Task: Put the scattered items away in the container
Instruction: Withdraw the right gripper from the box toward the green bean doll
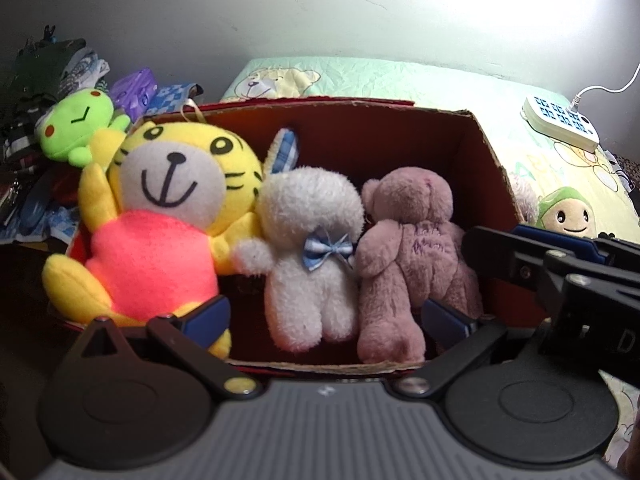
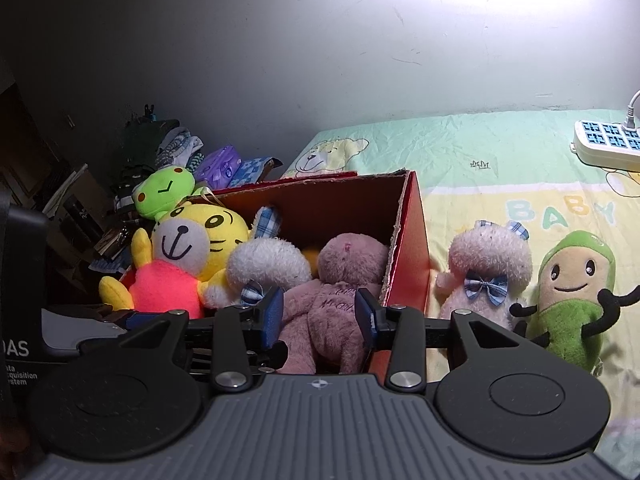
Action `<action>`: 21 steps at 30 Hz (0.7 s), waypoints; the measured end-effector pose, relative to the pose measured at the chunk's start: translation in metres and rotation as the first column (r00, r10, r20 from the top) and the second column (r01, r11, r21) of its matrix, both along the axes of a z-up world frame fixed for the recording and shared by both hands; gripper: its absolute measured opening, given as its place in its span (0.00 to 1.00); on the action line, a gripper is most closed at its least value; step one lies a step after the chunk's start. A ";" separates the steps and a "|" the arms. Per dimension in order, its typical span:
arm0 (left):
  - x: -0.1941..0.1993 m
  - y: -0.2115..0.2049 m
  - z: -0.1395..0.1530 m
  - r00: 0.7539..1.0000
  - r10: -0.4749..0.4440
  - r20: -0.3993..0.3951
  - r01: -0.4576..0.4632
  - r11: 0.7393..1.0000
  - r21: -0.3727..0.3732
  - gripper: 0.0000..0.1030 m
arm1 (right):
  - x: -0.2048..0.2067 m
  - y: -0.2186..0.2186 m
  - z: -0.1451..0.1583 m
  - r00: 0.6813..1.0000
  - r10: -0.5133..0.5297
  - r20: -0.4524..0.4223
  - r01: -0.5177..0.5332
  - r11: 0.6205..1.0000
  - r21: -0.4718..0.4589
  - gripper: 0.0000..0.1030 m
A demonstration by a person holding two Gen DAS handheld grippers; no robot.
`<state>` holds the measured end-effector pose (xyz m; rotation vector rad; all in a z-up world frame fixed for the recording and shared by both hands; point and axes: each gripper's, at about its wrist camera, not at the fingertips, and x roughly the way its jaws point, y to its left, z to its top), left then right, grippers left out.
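Box (image 1: 492, 168) holds yellow tiger (image 1: 172, 208), white bunny (image 1: 308, 248), pink bear (image 1: 412, 248).

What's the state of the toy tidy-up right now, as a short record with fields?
Container: red box on the sheet
In box: tiger, white bunny, bear
Outside: pink bunny and green plush, on the sheet right of the box
Frog: behind the tiger; in or out unclear
Left hand-held gripper: open, at the box's near edge
Right hand-held gripper: at the bear; grip unclear
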<state>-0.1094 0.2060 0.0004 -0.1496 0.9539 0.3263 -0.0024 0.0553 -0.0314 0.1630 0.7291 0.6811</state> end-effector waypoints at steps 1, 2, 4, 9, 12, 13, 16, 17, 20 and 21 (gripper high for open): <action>-0.001 -0.001 0.004 1.000 0.008 0.006 -0.008 1.000 0.005 0.99 | -0.001 -0.004 0.003 1.000 0.000 0.009 0.000 1.000 0.011 0.41; -0.002 -0.002 0.007 1.000 0.015 0.010 -0.015 1.000 0.011 0.99 | -0.003 -0.007 0.005 1.000 0.002 0.016 -0.002 1.000 0.027 0.41; -0.003 -0.006 0.015 1.000 0.025 0.019 -0.026 0.999 0.028 0.99 | -0.005 -0.015 0.009 1.000 0.001 0.025 -0.002 0.998 0.055 0.41; -0.005 -0.016 0.033 0.998 0.028 0.052 -0.031 0.998 0.046 0.99 | -0.010 -0.034 0.016 0.999 -0.018 0.047 0.015 0.997 0.078 0.41; -0.006 -0.025 0.042 0.996 0.020 0.082 -0.023 0.999 0.034 0.99 | -0.012 -0.049 0.016 0.998 -0.033 0.045 0.028 0.994 0.101 0.41; -0.007 -0.028 0.045 0.996 0.017 0.092 -0.020 0.999 0.032 0.99 | -0.013 -0.055 0.017 0.998 -0.039 0.046 0.034 0.993 0.117 0.41; -0.007 -0.046 0.054 0.991 -0.017 0.134 0.011 0.999 0.045 0.99 | -0.016 -0.072 0.018 0.996 -0.067 0.054 0.060 0.990 0.124 0.41; -0.006 -0.053 0.056 0.989 -0.034 0.143 0.026 0.998 0.054 0.99 | -0.017 -0.080 0.018 0.995 -0.083 0.056 0.076 0.990 0.123 0.41; -0.002 -0.074 0.057 0.983 -0.090 0.163 0.082 0.995 0.057 0.99 | -0.018 -0.107 0.015 0.990 -0.135 0.037 0.129 0.983 0.130 0.42; -0.001 -0.081 0.057 0.980 -0.108 0.169 0.101 0.994 0.051 0.99 | -0.017 -0.117 0.013 0.987 -0.158 0.023 0.154 0.979 0.131 0.42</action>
